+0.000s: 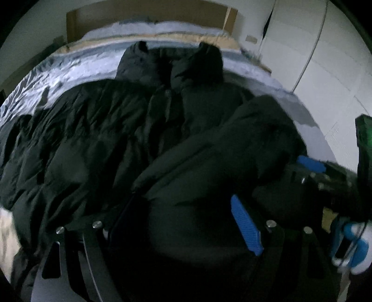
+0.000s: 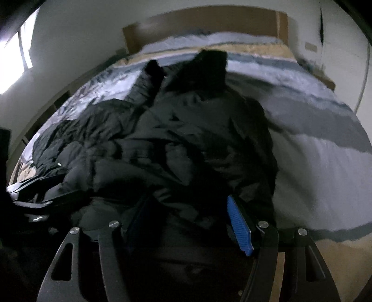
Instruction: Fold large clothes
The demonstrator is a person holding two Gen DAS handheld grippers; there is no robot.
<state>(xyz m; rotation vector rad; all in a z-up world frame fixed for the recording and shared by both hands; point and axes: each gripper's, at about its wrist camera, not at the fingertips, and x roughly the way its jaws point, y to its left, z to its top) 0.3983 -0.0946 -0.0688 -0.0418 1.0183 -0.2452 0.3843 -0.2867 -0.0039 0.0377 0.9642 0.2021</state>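
A large black puffer jacket (image 1: 97, 139) lies spread on the bed, hood end toward the headboard; it also fills the right wrist view (image 2: 186, 130). My left gripper (image 1: 183, 204) stands with its blue-padded fingers (image 1: 246, 227) apart, with a thick fold of the jacket's near hem bulging between them. My right gripper (image 2: 186, 209) likewise has bunched jacket fabric between its spread blue pads (image 2: 239, 225). In the left wrist view the right gripper (image 1: 311, 165) shows at the right edge, against the jacket's right side. Whether either gripper pinches the thick fabric is unclear.
The bed has a grey, white and tan striped cover (image 2: 313, 130) and a wooden headboard (image 1: 148, 14). White wardrobe doors (image 1: 313, 53) stand to the right. A bright window (image 2: 21, 51) is at the left. Something white and furry (image 1: 5, 230) lies at the bed's left edge.
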